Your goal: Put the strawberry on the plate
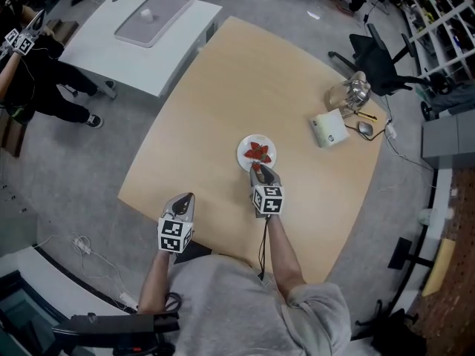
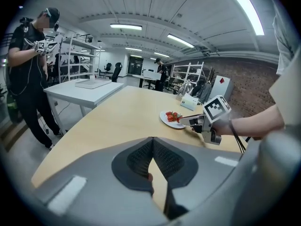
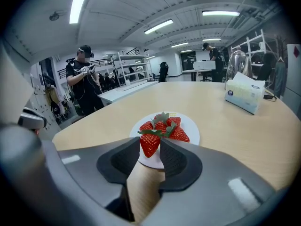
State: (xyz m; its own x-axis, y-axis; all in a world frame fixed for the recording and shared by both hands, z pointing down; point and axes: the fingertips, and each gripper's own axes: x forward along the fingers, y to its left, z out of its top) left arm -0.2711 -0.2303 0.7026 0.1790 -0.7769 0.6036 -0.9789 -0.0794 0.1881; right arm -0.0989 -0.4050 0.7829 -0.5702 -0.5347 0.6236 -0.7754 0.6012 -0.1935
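Hovering over the pale wooden tabletop [image 1: 223,87], the left gripper [image 1: 187,199] had its ribbed dark jaws pressed together on nothing. At its two o'clock, the right gripper [image 3: 150,147] pinched a dimpled red strawberry [image 3: 149,145] by its sides, leafy cap up, at the six o'clock rim of the round white plate [image 3: 192,126], which carried more berries [image 3: 178,133].

No legible words or numbers anywhere. Tissue box [image 3: 243,94]: small blue logo on its side, too small to read. Cube [image 1: 268,199] on right gripper [image 1: 257,169]: black-and-white square markers, no letters. White cabinet [image 2: 218,91]: red diamond, unworded.
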